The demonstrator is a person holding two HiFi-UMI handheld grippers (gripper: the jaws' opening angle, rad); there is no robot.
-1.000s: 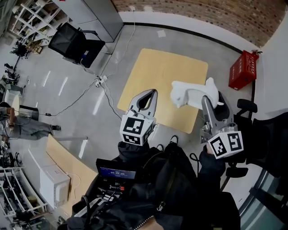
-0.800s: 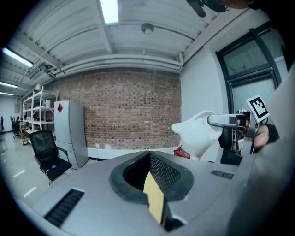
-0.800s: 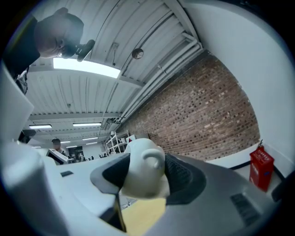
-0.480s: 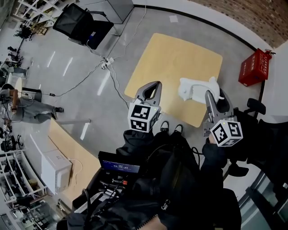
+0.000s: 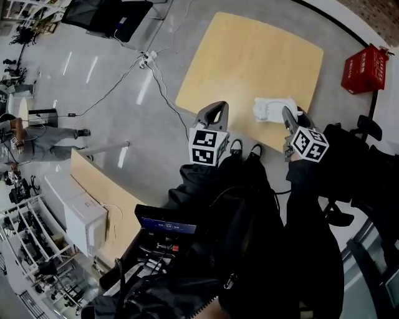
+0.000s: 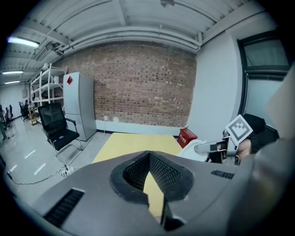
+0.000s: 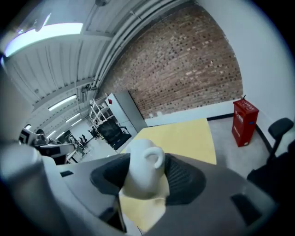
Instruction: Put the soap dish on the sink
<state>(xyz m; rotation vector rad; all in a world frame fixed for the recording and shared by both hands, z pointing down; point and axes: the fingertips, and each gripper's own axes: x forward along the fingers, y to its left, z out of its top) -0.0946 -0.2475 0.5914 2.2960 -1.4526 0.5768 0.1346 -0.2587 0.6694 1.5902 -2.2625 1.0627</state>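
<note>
My right gripper (image 5: 287,113) is shut on a white moulded piece (image 5: 271,109) with a curled spout-like tip. It holds the piece just over the near edge of the yellow wooden table (image 5: 249,56). In the right gripper view the white piece (image 7: 138,177) fills the gap between the dark ribbed pads (image 7: 184,177) of the right gripper (image 7: 143,173). I cannot tell whether it touches the table (image 7: 184,138). My left gripper (image 5: 218,106) hangs beside it to the left, by the table's edge. The left gripper (image 6: 150,159) is shut with nothing in it.
A red box (image 5: 365,68) stands on the floor past the table's right corner. Black office chairs (image 5: 109,15) and floor cables with a power strip (image 5: 148,59) lie to the left. A low wooden surface (image 5: 100,193) is near my left side; a person (image 5: 37,134) stands far left.
Both grippers have come down toward the table's near edge. The white piece came down with the right gripper. The left gripper stayed shut.
</note>
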